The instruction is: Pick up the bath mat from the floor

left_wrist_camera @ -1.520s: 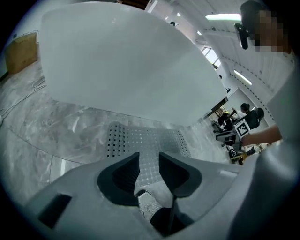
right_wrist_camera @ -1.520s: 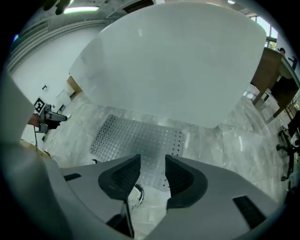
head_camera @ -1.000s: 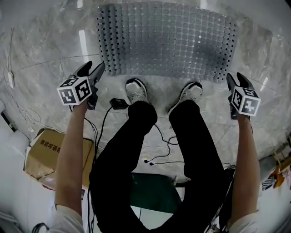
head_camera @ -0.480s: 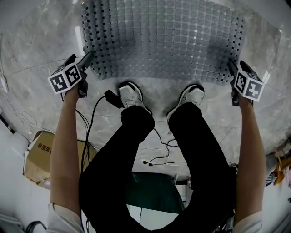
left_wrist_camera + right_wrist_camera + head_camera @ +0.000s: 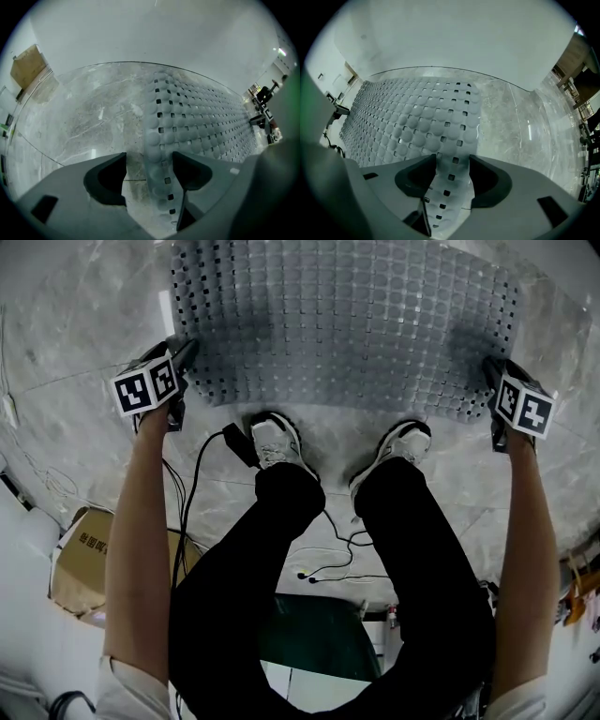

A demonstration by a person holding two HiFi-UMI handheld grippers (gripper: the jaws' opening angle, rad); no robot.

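The bath mat is grey and translucent, with rows of round bumps and square holes, and lies flat on the marble floor. My left gripper points down at the mat's near left corner. In the left gripper view the mat has its left edge between the jaws of the gripper; they have just been closing, with a gap still beside the left pad. My right gripper stands over the near right corner. There the mat runs between the jaws of the gripper, which have just been opening and stand wide.
The person's two shoes stand just short of the mat's near edge. A black cable with a small box lies by the left shoe. A cardboard box sits at lower left. A white wall rises behind the mat.
Both grippers have come down and forward, from beside the shoes to the mat's two near corners. The mat's edges now lie between their jaws.
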